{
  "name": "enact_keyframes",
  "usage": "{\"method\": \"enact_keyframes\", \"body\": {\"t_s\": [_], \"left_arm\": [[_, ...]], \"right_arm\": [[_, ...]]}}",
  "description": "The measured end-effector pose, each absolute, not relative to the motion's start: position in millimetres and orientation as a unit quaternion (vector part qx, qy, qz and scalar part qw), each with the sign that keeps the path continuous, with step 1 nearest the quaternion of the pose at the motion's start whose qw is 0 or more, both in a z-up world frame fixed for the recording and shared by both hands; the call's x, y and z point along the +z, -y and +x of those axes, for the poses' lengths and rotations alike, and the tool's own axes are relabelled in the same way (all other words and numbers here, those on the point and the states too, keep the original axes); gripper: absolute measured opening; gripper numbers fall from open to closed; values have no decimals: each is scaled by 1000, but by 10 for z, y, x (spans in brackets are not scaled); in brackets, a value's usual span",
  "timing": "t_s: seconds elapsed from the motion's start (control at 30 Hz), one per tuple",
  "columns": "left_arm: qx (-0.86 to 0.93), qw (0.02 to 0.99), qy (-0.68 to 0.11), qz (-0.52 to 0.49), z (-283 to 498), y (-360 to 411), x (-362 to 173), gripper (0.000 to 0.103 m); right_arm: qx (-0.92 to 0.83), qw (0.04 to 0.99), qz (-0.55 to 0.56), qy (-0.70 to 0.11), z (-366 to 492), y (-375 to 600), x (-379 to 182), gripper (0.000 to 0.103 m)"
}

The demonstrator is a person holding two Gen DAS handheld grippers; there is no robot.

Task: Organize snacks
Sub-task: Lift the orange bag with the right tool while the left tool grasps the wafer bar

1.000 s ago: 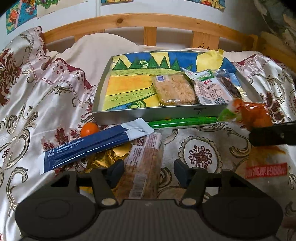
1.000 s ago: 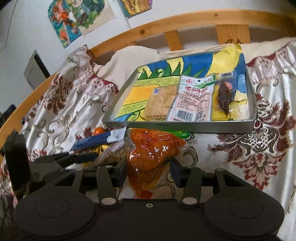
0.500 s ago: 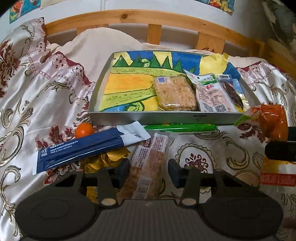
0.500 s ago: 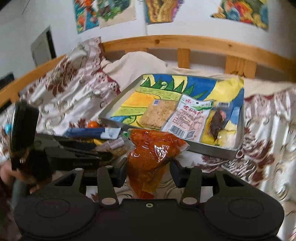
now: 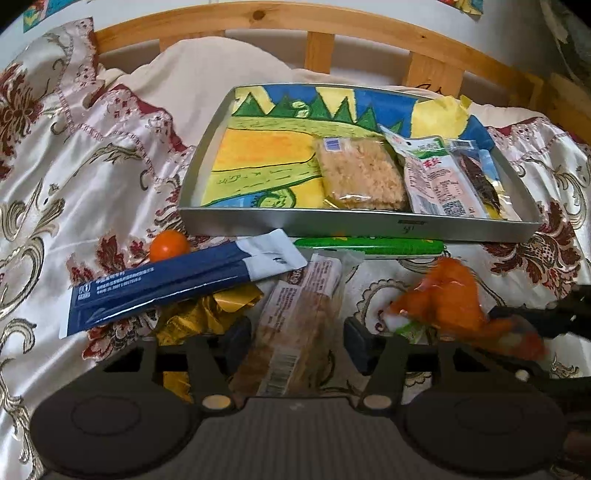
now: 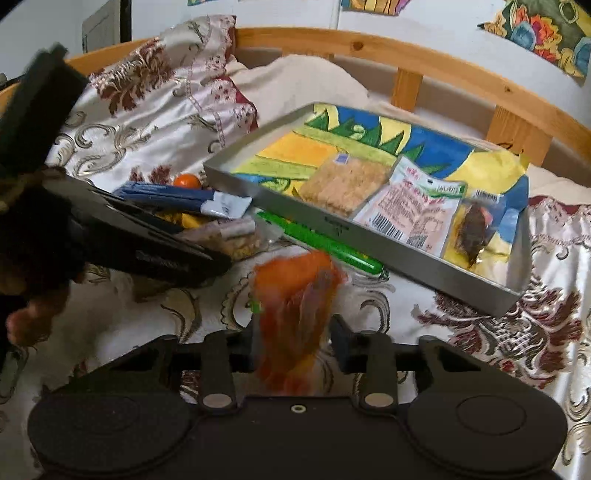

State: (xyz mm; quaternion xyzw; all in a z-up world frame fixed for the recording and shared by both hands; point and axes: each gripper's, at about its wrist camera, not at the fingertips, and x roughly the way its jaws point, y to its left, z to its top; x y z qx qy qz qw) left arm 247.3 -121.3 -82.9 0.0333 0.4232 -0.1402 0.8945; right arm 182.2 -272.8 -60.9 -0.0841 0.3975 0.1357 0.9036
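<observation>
My right gripper (image 6: 293, 338) has just been closing and clamps the orange snack bag (image 6: 295, 295), at 7 o'clock from the tray (image 6: 369, 236). My left gripper (image 5: 295, 341) straddles the brown snack bar (image 5: 299, 321); whether it grips, I cannot tell.

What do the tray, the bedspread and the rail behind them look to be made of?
Tray: apparently thin metal, matte silver-grey, with crisp folded walls; a painted paper sheet seems to line its floor.
Bedspread: glossy satin-like fabric, judging by its sheen, soft folds and woven gold and maroon scrollwork.
Rail: light wood, probably varnished pine; grain and a knot show.
</observation>
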Motion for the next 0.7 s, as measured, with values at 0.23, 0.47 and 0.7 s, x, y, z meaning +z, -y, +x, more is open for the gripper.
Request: {"method": "enact_keyframes", "body": {"t_s": [0.23,0.47,0.7], "left_arm": [[-142,893,-426,30,2472,1181,-825,52],[-137,891,-430,46,2473,1190,-859,58],[-143,890,-433,34,2501,1117,-845,57]], "right_arm": [[135,914,-85,-374,1843,2688,-633,74],[140,921,-155,-330,1914,2504,-776,76],[157,927,-143,-309,2125,2494,-895,79]]}}
